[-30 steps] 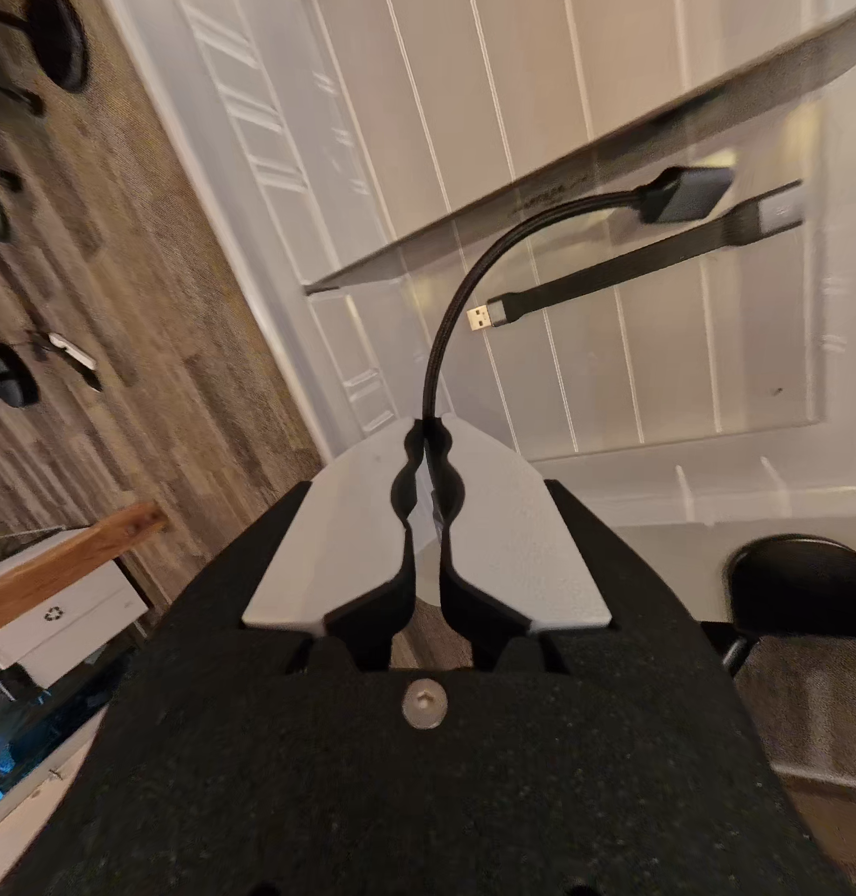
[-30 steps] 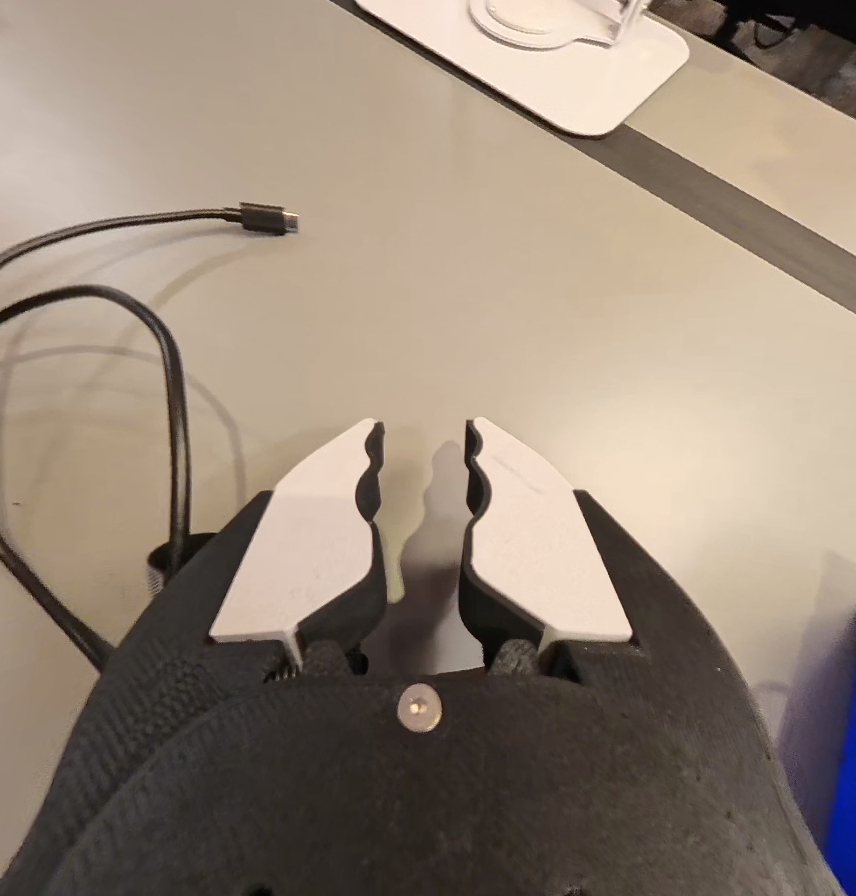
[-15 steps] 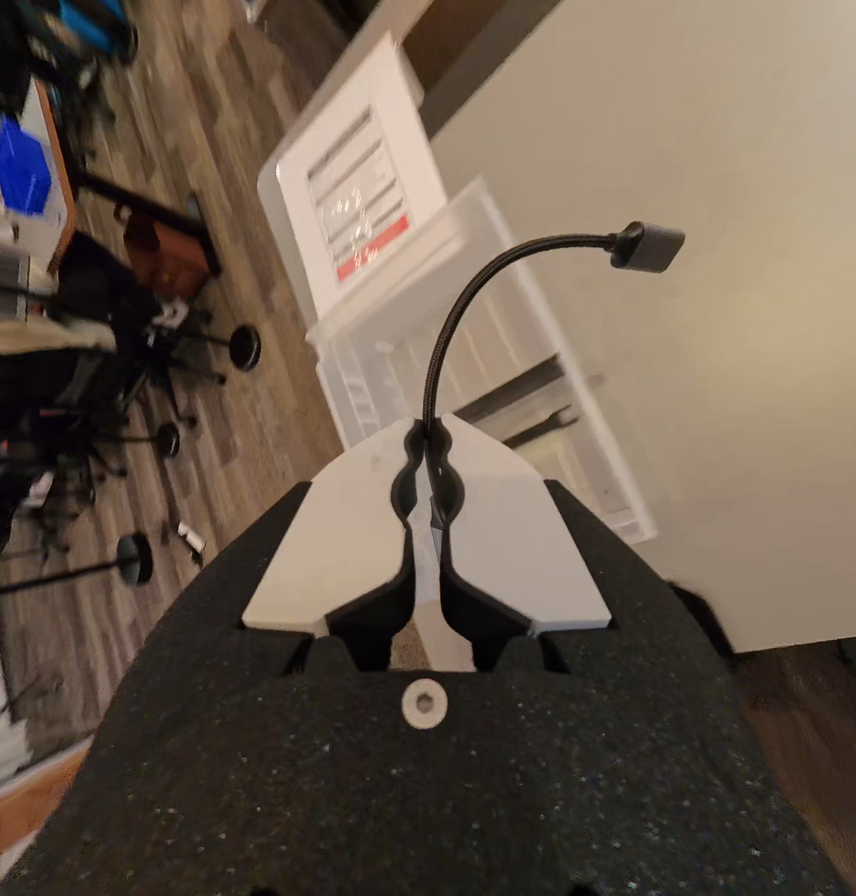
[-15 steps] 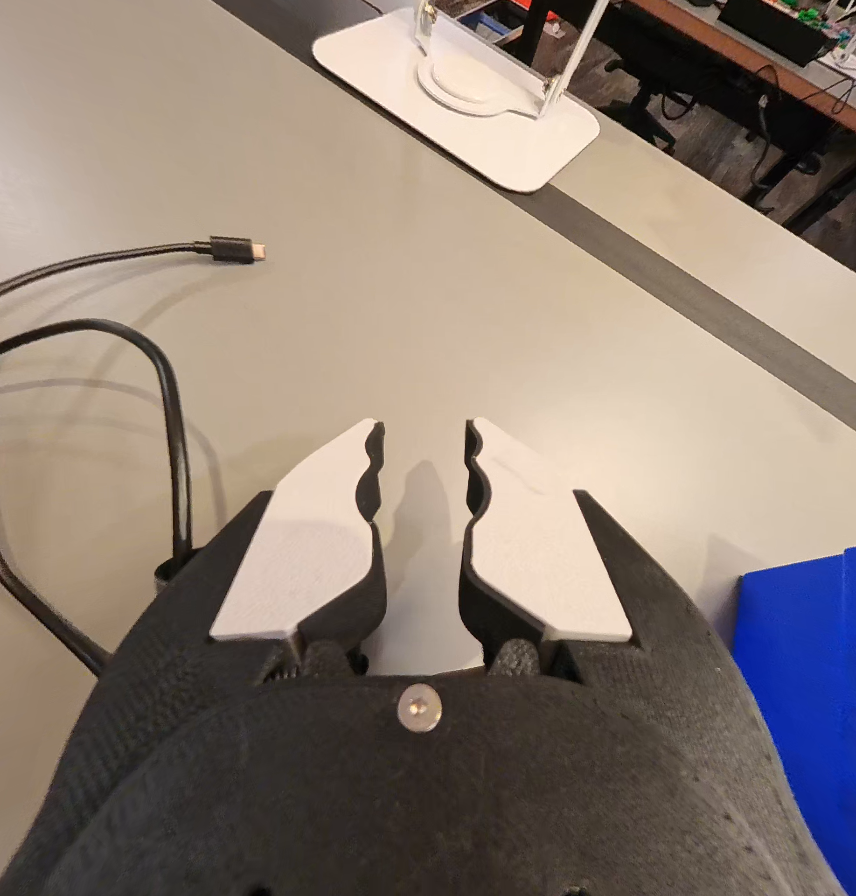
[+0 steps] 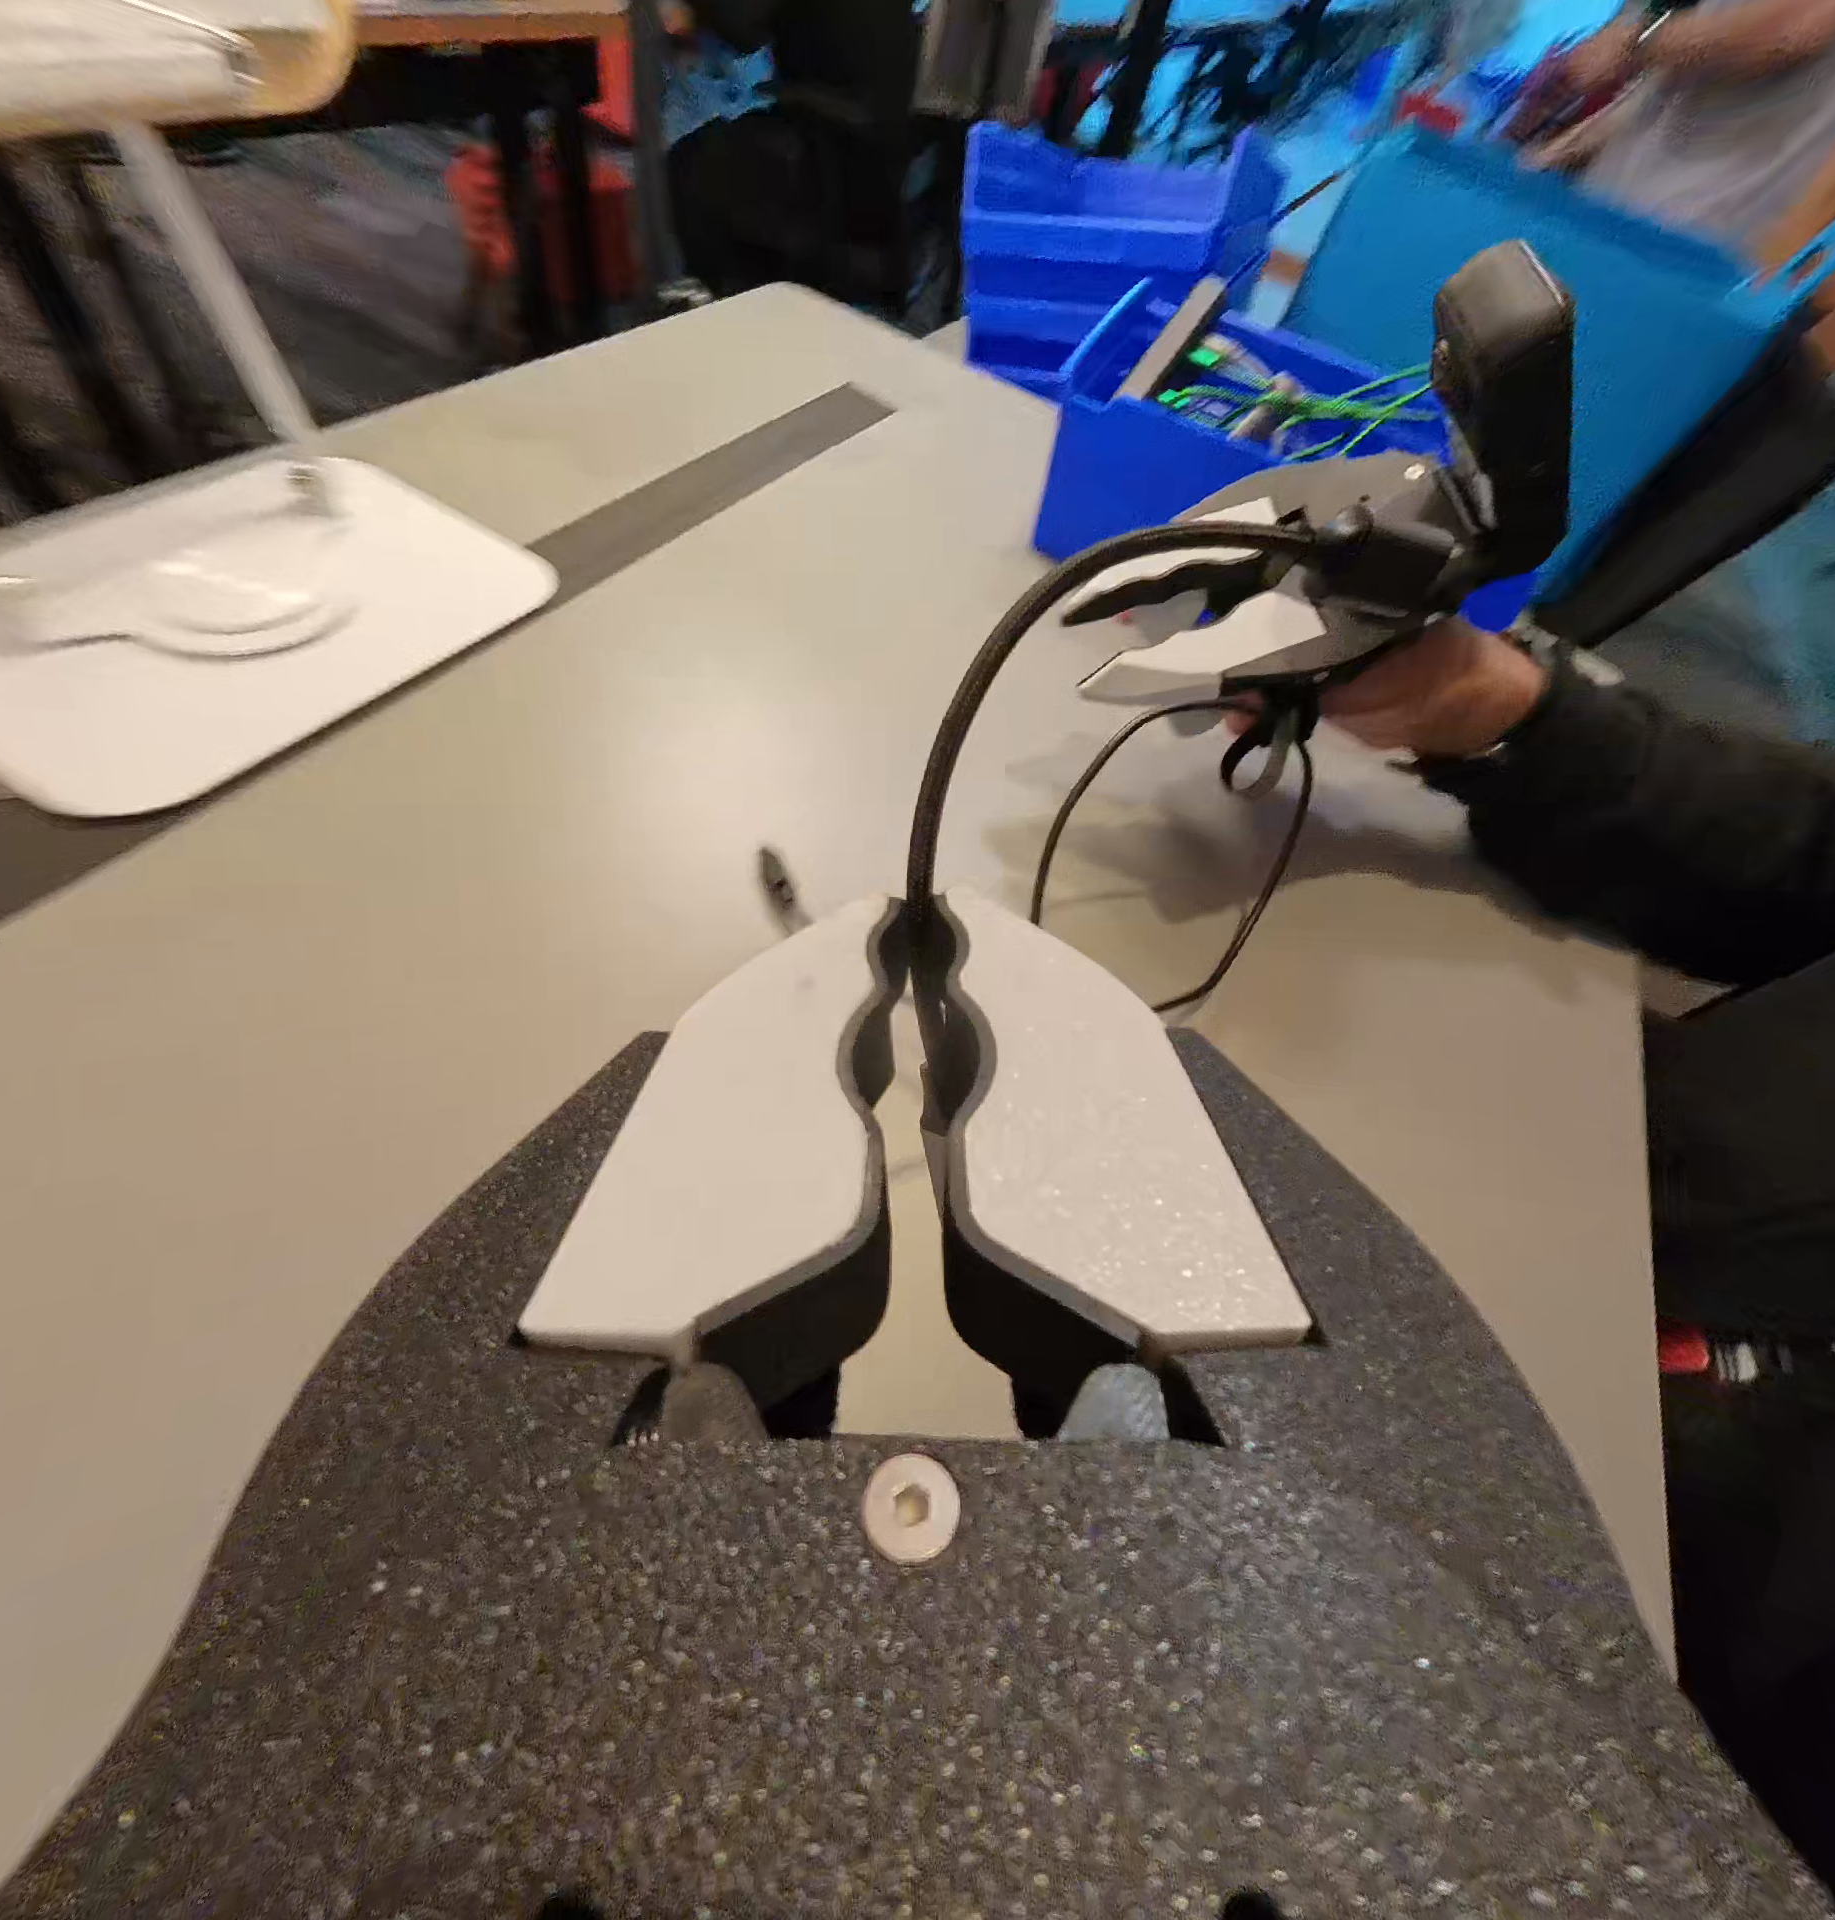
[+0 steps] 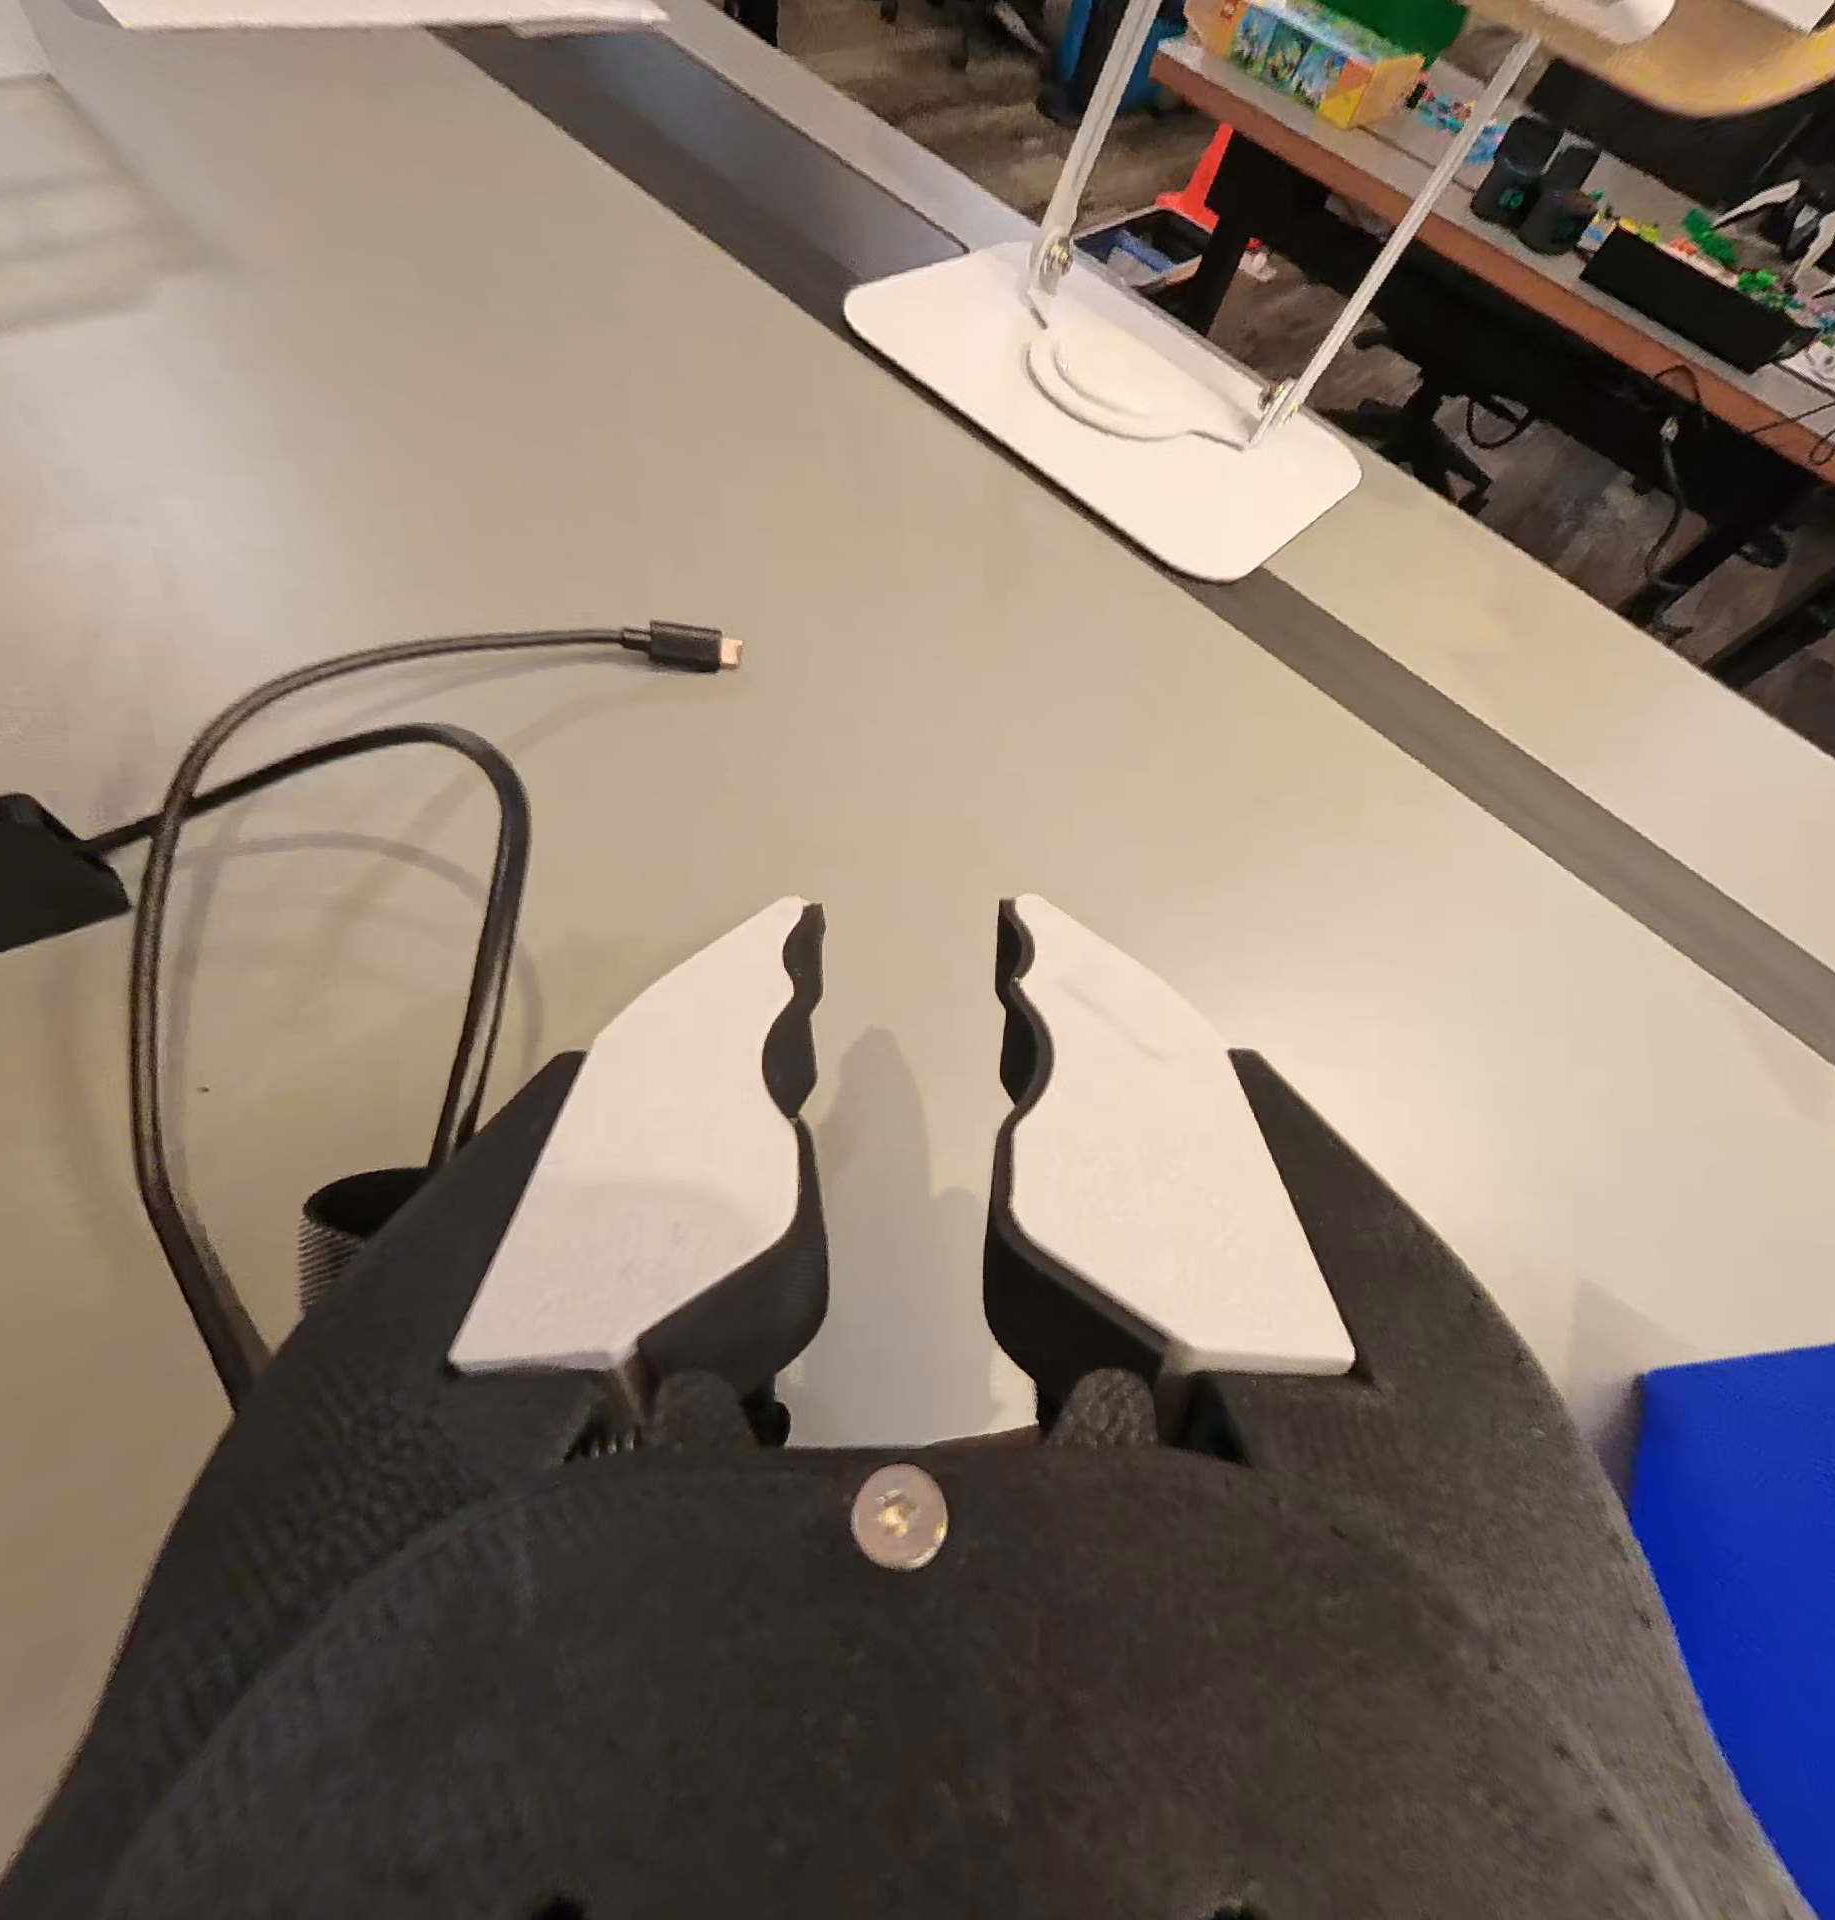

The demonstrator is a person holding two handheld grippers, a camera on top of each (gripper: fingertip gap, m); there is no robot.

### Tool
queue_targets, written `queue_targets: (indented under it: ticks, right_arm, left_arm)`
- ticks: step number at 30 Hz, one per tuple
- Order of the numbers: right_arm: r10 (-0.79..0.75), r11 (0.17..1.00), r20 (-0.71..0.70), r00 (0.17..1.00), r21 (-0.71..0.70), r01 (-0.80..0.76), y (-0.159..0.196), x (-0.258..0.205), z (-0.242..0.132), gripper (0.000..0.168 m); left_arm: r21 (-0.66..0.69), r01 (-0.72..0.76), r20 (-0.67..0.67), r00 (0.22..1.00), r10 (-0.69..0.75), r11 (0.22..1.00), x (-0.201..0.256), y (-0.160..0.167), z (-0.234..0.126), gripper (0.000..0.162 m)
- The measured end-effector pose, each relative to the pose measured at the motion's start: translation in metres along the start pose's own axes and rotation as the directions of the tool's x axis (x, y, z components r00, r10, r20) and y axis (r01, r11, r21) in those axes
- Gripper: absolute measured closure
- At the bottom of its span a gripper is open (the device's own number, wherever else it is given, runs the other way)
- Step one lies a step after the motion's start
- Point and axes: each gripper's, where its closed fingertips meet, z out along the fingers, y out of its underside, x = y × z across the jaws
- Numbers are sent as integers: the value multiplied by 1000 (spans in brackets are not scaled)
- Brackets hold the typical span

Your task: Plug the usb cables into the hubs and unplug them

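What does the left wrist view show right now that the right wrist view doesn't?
Only the left wrist view shows the left gripper shut on the braided cable, the right gripper's side, the hand holding it, and open blue bins. Only the right wrist view shows the right gripper open and empty, and a black block at the left edge. Both show the grey table, white stand base and loose cable plug.
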Motion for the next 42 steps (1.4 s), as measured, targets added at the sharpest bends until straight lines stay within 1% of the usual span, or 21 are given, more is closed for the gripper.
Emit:
queue_targets:
  ticks: [2, 4, 7, 8, 11, 16, 18, 20, 23, 29, 31, 34, 36, 40, 42]
  right_arm:
    - [3, 1000, 11, 1000, 15, -3, -3, -1, -2, 137]
    - [0, 1000, 30, 1000, 31, -1, -5, -4, -2, 137]
    - [-25, 1000, 37, 999, 13, 25, -2, -6, 0, 137]
    - [-39, 999, 30, 999, 1, 39, 0, -4, 1, 137]
    - [-61, 998, 6, 998, -28, 61, 6, 5, 1, 137]
    - [-62, 994, -56, 997, -90, 57, 23, 27, 5, 137]
    - [-76, 991, -95, 993, -114, 65, 28, 36, 4, 137]
    - [-102, 987, -144, 984, -135, 83, 31, 46, 2, 138]
    - [-153, 980, -222, 963, -163, 118, 33, 60, -4, 139]
    - [-183, 972, -298, 937, -199, 127, 41, 80, -9, 139]
    - [-166, 975, -312, 936, -193, 109, 44, 87, -10, 139]
    - [-91, 987, -296, 951, -151, 48, 44, 91, -8, 137]
    - [-28, 994, -263, 965, -105, 0, 40, 89, -7, 133]
    - [134, 991, -150, 980, -3, -136, 24, 79, -7, 130]
    - [161, 987, -134, 978, 9, -161, 19, 78, -8, 129]
  left_arm:
    - [37, 60, -81, 995, -57, 997, 3, 11, 35, 159]
    - [80, 117, -113, 988, -108, 990, 2, 16, 59, 159]
    - [163, 141, -106, 987, -124, 977, -2, 18, 78, 158]
    - [163, 146, -122, 984, -127, 976, 1, 20, 81, 159]
    - [155, 176, -125, 979, -158, 972, 0, 27, 82, 158]
    - [139, 354, -212, 923, -322, 925, -1, 46, 83, 158]
    - [150, 400, -239, 902, -359, 904, -4, 45, 80, 158]
    - [187, 421, -257, 893, -369, 888, -7, 40, 75, 158]
    - [204, 454, -257, 880, -400, 867, -13, 40, 72, 158]
    - [187, 466, -207, 879, -429, 865, -18, 46, 74, 158]
    - [180, 459, -184, 885, -428, 870, -19, 48, 75, 158]
    - [160, 453, -161, 888, -430, 877, -19, 52, 77, 158]
    - [151, 446, -160, 892, -424, 882, -18, 53, 78, 158]
    - [142, 435, -159, 896, -414, 889, -15, 54, 79, 157]
    - [138, 431, -160, 898, -409, 892, -14, 54, 79, 158]
